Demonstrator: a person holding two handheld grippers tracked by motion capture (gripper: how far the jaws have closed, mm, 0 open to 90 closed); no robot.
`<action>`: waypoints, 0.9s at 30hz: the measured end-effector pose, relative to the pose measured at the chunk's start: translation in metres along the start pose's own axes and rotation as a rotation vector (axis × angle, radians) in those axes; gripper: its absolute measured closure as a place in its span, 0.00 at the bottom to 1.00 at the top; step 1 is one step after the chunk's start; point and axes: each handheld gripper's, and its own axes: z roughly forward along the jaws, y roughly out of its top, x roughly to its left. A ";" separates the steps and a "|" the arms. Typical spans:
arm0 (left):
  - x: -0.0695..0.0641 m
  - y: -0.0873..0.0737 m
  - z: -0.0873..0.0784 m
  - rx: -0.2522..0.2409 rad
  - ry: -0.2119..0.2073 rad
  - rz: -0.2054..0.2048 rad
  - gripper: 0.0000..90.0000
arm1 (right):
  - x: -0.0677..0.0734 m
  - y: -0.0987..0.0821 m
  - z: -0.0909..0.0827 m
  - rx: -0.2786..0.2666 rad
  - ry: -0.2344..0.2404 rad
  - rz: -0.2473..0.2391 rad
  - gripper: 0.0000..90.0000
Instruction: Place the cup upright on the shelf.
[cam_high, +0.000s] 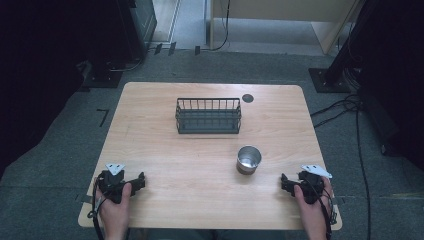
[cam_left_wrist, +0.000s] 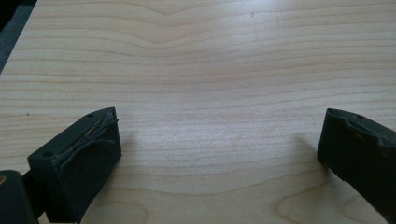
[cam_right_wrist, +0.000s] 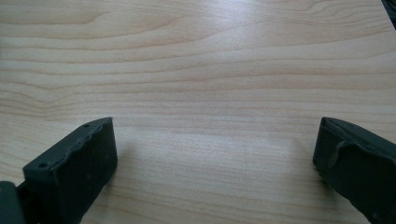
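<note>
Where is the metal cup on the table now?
In the high view, the metal cup stands upright right of the table's middle, nearer than the wire basket, beside the right gripper.

No text, label, brand, number or sign can be read anywhere, neither on the tabletop (cam_high: 165, 165) nor around it.

A lab-like recording room. A pale wooden table (cam_high: 165, 150) stands on grey carpet (cam_high: 60, 150). Black stands (cam_high: 330, 75) and loose cables (cam_high: 345, 107) surround it.
</note>
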 end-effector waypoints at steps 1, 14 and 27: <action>0.000 0.000 0.000 0.001 0.000 0.001 0.00 | 0.000 0.000 0.000 0.000 0.000 0.000 0.00; 0.000 0.000 0.000 0.000 -0.001 0.001 0.00 | 0.000 -0.002 -0.002 0.002 0.016 -0.010 0.00; 0.000 -0.001 -0.001 0.000 -0.014 0.018 0.00 | 0.006 0.012 -0.016 -0.025 0.086 -0.005 0.00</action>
